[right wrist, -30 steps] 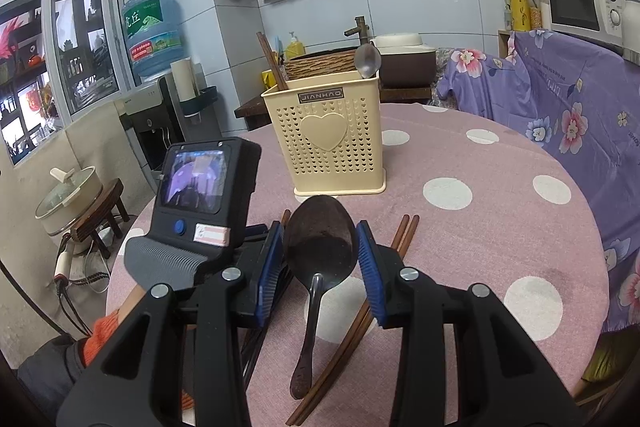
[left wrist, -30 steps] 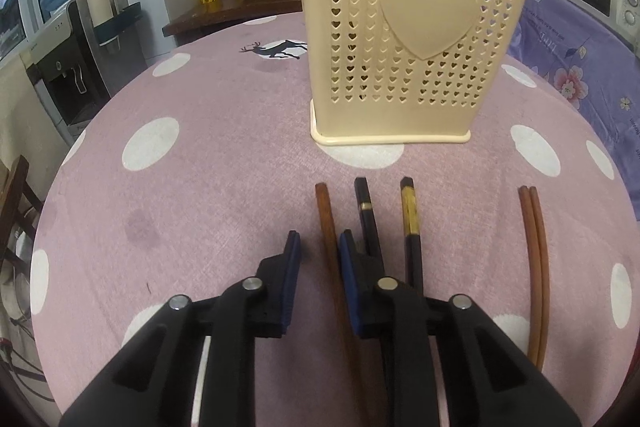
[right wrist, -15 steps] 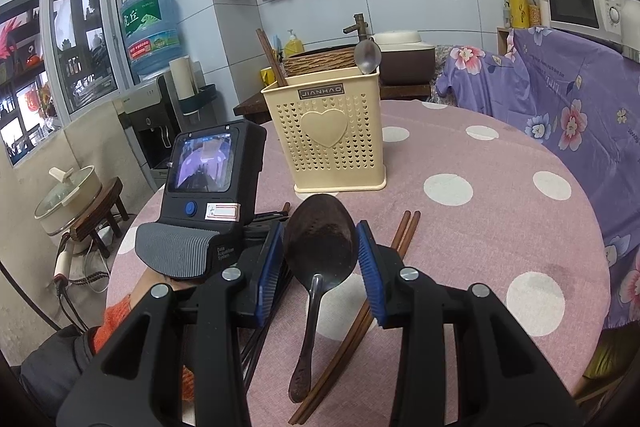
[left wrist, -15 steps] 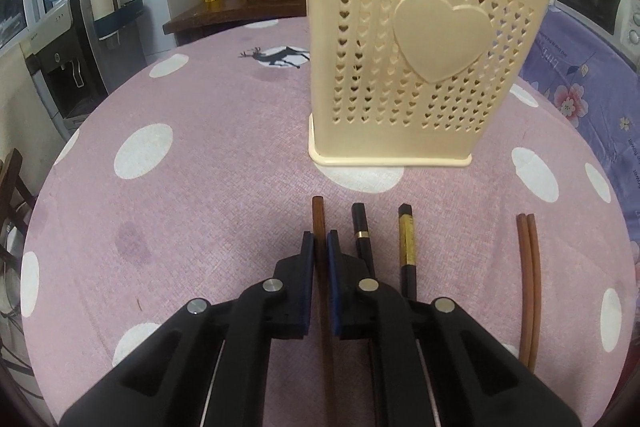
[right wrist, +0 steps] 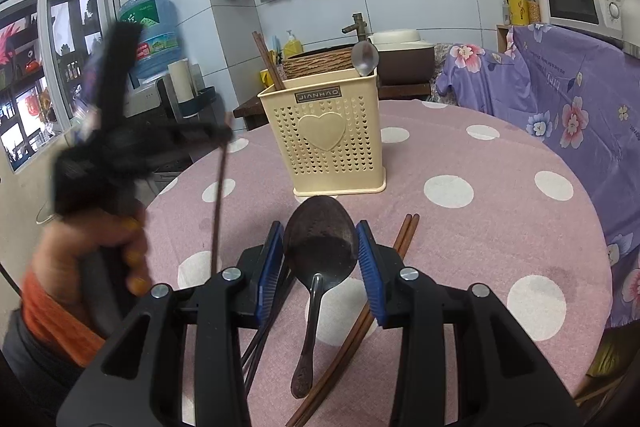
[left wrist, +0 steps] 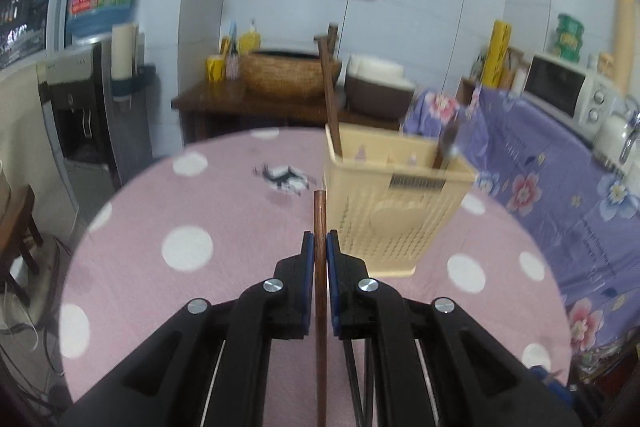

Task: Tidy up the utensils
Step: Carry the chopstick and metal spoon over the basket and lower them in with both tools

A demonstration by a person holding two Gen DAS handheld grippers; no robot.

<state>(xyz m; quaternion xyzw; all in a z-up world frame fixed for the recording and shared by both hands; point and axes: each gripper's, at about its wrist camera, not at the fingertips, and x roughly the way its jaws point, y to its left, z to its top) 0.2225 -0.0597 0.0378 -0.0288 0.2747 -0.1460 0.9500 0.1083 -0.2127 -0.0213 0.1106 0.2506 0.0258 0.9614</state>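
lettering "jianhao" sits on a dark label on the cream utensil holder, which stands on the tabletop ahead of the right claw. that claw hangs low with jaws parted either side of a dark spoon. left claw, raised and blurred, is clamped on a brown chopstick. holder contains brown chopsticks and a metal spoon.

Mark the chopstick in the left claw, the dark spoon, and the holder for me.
brown chopstick (left wrist: 320, 227): left wrist view, shaft just beyond the pads.
dark spoon (right wrist: 320, 239): right wrist view, bowl.
utensil holder (right wrist: 322, 131): right wrist view, heart on front wall.
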